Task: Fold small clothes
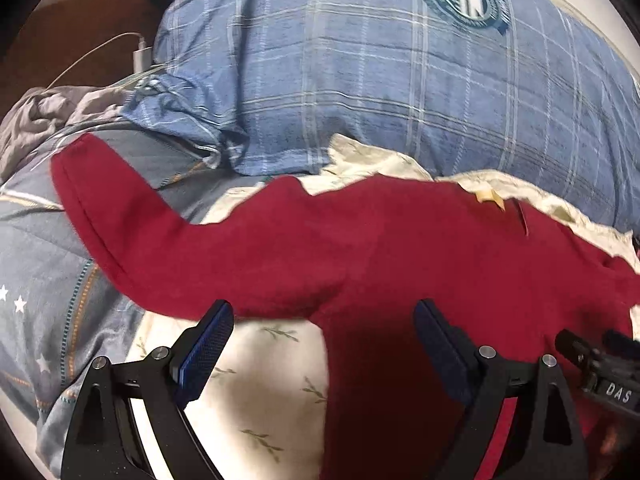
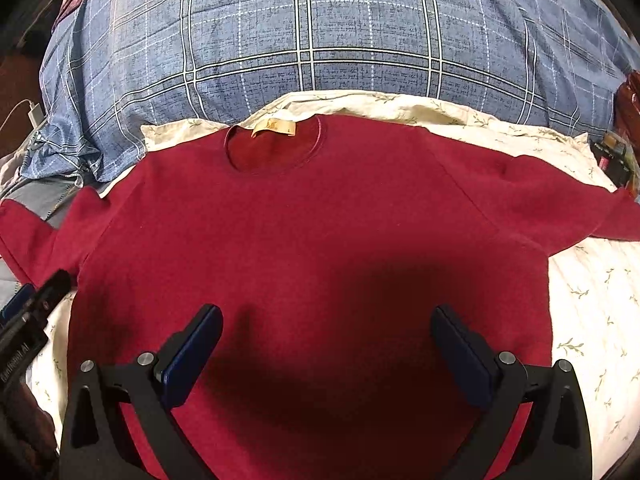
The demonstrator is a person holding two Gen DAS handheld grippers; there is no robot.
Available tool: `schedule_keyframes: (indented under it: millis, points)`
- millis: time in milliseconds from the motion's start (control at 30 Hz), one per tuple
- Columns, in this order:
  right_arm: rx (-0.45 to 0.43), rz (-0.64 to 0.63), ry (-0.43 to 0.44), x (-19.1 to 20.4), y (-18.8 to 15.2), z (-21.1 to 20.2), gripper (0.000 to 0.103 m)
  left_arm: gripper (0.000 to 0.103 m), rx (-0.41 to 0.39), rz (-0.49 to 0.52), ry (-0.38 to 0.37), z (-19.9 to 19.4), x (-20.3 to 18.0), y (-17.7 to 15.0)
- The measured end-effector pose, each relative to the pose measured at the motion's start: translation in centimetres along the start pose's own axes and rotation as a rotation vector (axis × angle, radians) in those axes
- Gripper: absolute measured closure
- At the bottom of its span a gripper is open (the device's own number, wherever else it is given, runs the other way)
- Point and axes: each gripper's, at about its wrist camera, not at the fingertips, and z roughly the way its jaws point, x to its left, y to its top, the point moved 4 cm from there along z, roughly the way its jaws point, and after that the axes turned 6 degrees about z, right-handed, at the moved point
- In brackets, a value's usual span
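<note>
My right tool (image 2: pixel 326 344) hangs wide open and empty over the lower body of the red sweater (image 2: pixel 312 240). My left tool (image 1: pixel 324 344) is just as wide, empty, by its left armpit. The sweater lies flat, sleeves spread, on a cream floral sheet (image 2: pixel 592 300), collar toward the blue plaid pillow (image 2: pixel 320 28).
</note>
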Motion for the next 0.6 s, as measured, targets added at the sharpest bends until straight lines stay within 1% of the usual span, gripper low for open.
schedule_keyframes:
  millis: [133,267,367,600]
  points:
    - [0.001,-0.006,0.012,0.3,-0.1,-0.2,0.0,0.012,-0.02,-0.04,0.033,-0.2,1.3,0.3]
    - [0.002,-0.012,0.012,0.4,-0.2,-0.3,0.0,0.012,0.001,-0.051,0.047,0.2,1.6,0.0]
    - [0.001,-0.015,0.013,0.5,-0.2,-0.4,0.0,0.012,0.007,-0.063,0.041,0.4,1.8,0.0]
    - [0.01,-0.016,0.025,0.7,-0.6,-0.5,0.0,0.012,0.012,-0.051,0.06,0.6,1.9,0.2]
